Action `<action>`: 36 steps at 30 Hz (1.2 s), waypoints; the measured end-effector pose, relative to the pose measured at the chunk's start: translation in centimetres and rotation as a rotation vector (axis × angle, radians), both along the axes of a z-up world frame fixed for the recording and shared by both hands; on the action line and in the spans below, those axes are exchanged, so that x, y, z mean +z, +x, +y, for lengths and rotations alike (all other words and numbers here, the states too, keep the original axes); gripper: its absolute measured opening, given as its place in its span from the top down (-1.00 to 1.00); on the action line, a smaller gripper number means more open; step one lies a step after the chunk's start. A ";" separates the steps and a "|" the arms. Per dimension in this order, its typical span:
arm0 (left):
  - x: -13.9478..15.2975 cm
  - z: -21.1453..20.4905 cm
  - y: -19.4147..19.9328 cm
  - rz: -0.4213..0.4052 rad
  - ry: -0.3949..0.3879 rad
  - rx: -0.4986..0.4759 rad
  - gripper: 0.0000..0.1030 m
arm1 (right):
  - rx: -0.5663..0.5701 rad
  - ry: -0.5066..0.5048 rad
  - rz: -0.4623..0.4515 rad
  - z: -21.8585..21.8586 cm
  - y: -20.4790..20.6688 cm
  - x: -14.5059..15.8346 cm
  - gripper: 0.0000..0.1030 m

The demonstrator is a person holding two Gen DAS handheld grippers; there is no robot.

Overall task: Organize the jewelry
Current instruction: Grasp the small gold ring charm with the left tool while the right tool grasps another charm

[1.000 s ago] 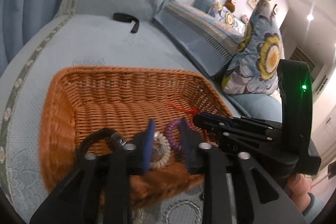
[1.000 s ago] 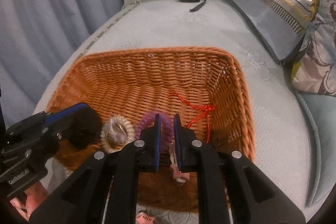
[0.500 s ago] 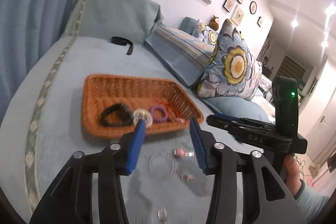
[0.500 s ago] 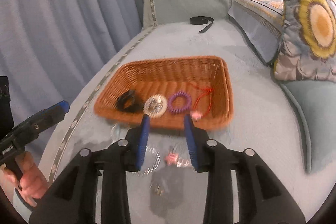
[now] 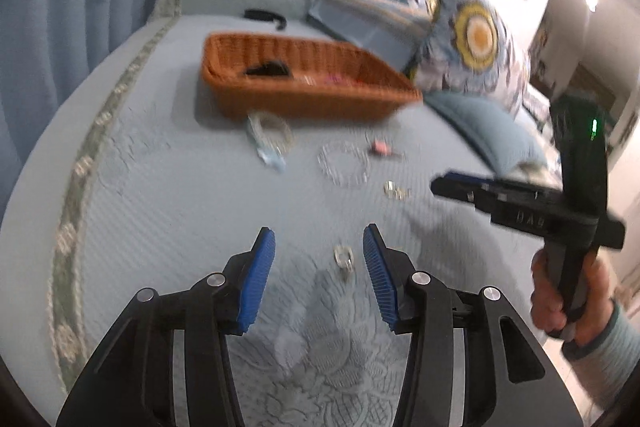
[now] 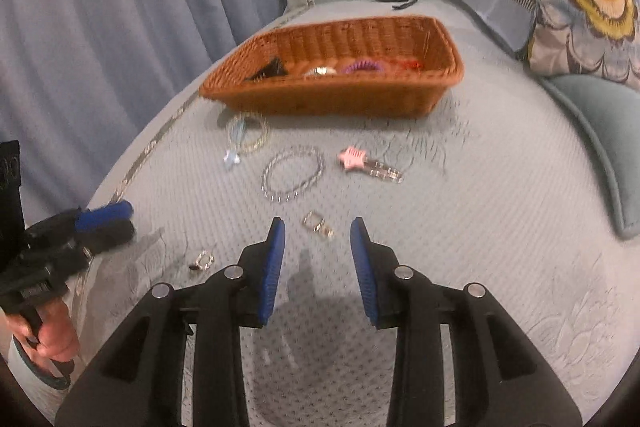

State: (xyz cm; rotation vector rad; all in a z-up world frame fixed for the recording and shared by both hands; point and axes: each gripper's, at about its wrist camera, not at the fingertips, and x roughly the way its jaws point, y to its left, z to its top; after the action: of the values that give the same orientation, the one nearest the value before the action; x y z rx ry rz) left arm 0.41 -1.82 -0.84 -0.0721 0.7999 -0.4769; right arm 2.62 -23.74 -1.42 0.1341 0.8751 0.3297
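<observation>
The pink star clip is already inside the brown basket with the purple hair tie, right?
Not quite. The pink star clip lies on the bedspread, in front of the brown basket. The right wrist view shows it. The purple hair tie is in the basket.

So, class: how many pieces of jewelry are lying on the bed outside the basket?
5: a bracelet with a blue charm by the basket, a chain, a pink star clip, rings and earrings nearest the grippers.
</observation>
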 end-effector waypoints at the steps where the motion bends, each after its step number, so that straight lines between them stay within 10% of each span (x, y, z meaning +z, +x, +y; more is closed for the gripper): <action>1: -0.6 -0.6 -0.1 0.010 0.018 -0.014 0.13 | 0.001 -0.001 0.004 0.1 0.1 -0.3 0.40; 15: -3.6 -3.8 0.5 -0.018 0.218 -0.011 0.54 | 0.027 -0.039 0.025 1.0 1.5 -2.6 0.40; 36: -3.7 -1.4 -0.6 -0.008 0.083 -0.026 0.59 | 0.062 -0.166 -0.027 4.1 1.8 -2.8 0.40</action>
State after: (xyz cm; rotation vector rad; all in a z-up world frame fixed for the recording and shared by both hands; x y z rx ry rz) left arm -0.17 -3.22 -4.56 0.0170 0.8130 -0.4682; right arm 4.43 -19.64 -4.20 -0.0512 0.8778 0.3142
